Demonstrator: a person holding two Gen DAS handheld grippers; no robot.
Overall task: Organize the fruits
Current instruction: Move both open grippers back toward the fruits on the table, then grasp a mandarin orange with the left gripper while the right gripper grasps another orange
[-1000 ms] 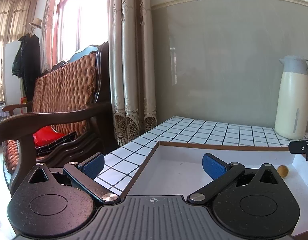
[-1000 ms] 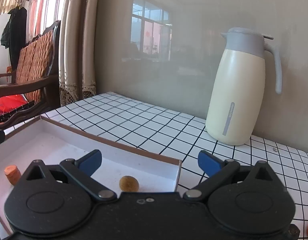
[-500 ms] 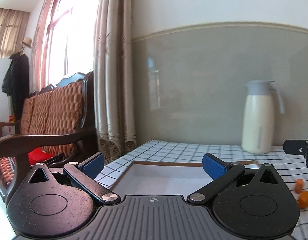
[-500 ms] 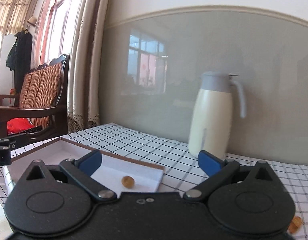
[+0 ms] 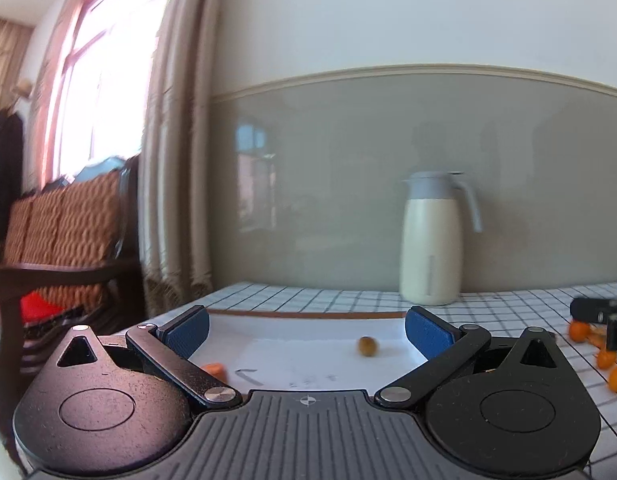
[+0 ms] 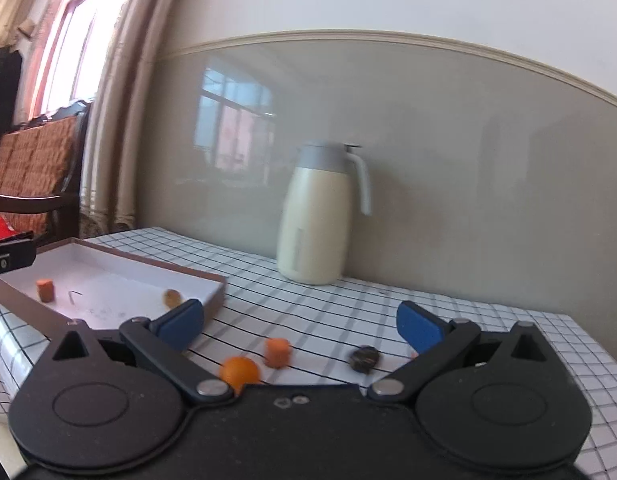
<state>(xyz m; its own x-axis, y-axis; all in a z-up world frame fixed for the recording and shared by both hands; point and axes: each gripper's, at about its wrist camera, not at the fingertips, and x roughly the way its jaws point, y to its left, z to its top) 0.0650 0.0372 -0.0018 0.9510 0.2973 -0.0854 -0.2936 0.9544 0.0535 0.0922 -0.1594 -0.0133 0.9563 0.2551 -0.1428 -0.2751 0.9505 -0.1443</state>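
- Left wrist view: the left gripper (image 5: 306, 330) has its blue-padded fingers (image 5: 187, 330) spread wide, with nothing between them.
- It points over the white tray (image 5: 308, 322), a shallow box with a brown rim on the checked tablecloth (image 5: 348, 300).
- Inside the tray a small olive-brown fruit (image 5: 367, 346) lies toward the right, and an orange chunk (image 5: 214, 370) sits at the near left, partly hidden behind the left finger's linkage.
- Off to the right, on the cloth outside the tray, several small orange fruits (image 5: 606, 358) lie scattered; the black tip of the right gripper (image 5: 598, 312) shows just above them.
- A cream thermos jug (image 5: 430, 240) with a grey lid stands at the back by the wall. A curtain (image 5: 176, 160) hangs at the left, beside a wooden settee (image 5: 64, 224).
- Right wrist view: the right gripper (image 6: 300, 322) is likewise spread wide and holds nothing.
- On the cloth between its fingers lie a round orange fruit (image 6: 239, 372), a cut orange chunk (image 6: 277, 352) just beside it, and a dark wrinkled fruit (image 6: 364, 358) further right, apart from the other two.
- The tray (image 6: 120, 258) lies to the left, well apart from those three; in it sit an upright orange piece (image 6: 45, 290) and the olive-brown fruit (image 6: 171, 297) near the right end.
- The jug (image 6: 316, 216) stands behind on the tablecloth (image 6: 388, 300), near the wall.
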